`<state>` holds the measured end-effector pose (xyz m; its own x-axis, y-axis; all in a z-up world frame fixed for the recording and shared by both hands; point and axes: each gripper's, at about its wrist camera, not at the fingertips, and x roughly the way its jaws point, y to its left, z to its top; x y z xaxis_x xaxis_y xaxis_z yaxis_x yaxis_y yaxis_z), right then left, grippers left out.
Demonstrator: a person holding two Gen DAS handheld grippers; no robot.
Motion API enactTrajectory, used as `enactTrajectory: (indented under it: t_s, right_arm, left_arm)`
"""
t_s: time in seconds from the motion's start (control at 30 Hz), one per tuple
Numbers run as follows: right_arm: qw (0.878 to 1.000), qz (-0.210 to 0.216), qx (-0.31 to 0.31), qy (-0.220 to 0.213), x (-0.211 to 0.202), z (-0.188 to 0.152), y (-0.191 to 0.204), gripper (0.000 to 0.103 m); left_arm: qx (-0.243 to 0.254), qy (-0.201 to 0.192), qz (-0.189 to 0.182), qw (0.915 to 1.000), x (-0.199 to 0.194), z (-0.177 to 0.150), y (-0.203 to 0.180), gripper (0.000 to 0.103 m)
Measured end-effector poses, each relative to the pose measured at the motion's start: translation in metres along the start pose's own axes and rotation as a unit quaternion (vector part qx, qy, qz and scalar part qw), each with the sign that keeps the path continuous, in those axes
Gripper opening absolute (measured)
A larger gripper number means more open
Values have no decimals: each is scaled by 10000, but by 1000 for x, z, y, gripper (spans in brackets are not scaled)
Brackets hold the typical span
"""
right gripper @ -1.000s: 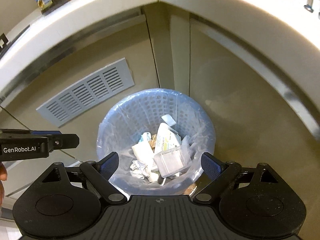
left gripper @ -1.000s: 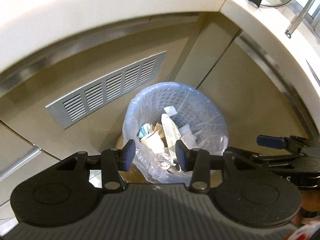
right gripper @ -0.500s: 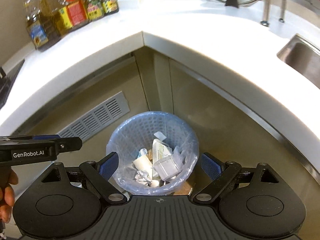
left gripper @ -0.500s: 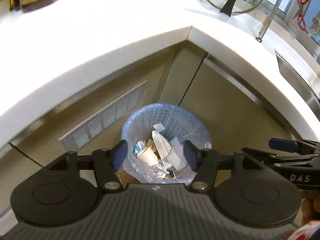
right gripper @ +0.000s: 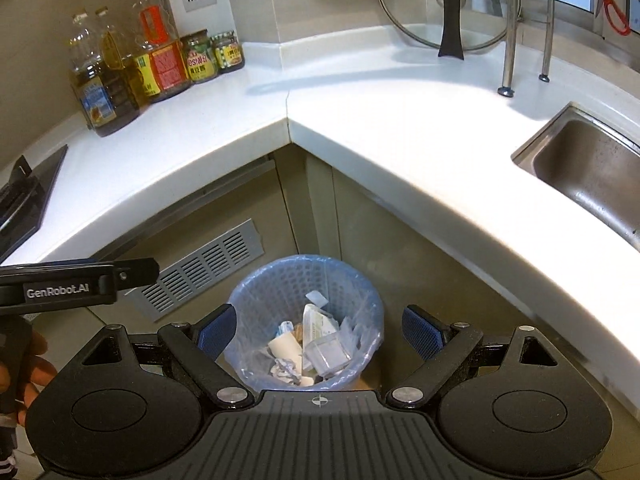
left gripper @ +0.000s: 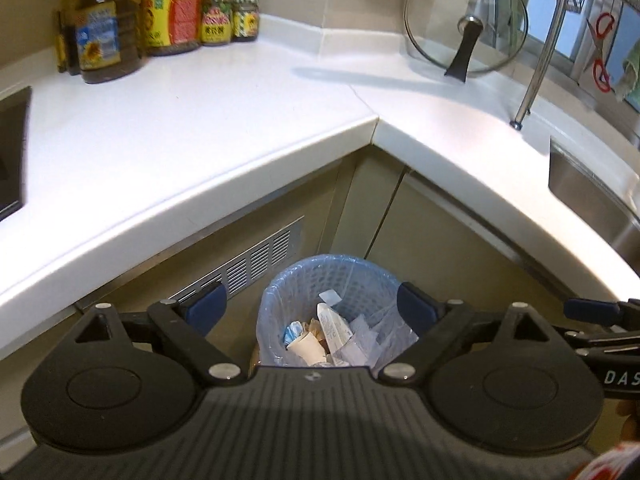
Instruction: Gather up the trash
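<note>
A blue mesh trash bin (left gripper: 328,266) with a clear liner stands on the floor in the cabinet corner, well below both grippers. Inside lie a paper cup (left gripper: 306,348), a white carton (right gripper: 314,320), a clear plastic box (right gripper: 330,356) and crumpled paper (right gripper: 286,370). My left gripper (left gripper: 312,304) hangs high over the bin; its jaws are opening and nothing is between them. My right gripper (right gripper: 319,330) stays open and empty, also high over the bin (right gripper: 304,264). Each gripper shows at the edge of the other's view, with fingers of a hand (right gripper: 36,368) under the left one.
A white L-shaped countertop (right gripper: 360,128) wraps the corner above the bin. Oil bottles and jars (right gripper: 160,64) stand at the back left, a glass lid (right gripper: 448,12) at the back, a steel sink (right gripper: 592,168) on the right, a black hob (right gripper: 24,196) on the left. A vent grille (right gripper: 200,264) is beside the bin.
Both grippers have risen away from the bin, which now looks smaller, and the countertop has come into view. The left jaws have spread much wider. The right jaws kept their width.
</note>
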<state>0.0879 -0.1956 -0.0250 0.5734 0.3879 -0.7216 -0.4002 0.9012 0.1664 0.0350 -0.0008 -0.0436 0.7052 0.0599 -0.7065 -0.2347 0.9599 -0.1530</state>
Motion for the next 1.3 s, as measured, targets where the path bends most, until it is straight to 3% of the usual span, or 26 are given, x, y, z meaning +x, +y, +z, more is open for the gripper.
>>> enactTrajectory:
  t_s: [0.3, 0.7, 1.3]
  right_arm:
    - [9997, 203, -63, -156, -29, -14, 1, 90]
    - [9978, -221, 275, -556, -69, -21, 29, 90]
    - [9966, -445, 262, -640, -83, -22, 52, 90]
  left_arm:
    - [-60, -190, 153, 9997, -45, -12, -9, 96]
    - [409, -270, -176, 9986, -75, -5, 1, 96]
    - [554, -315, -98, 9979, -89, 0, 21, 93]
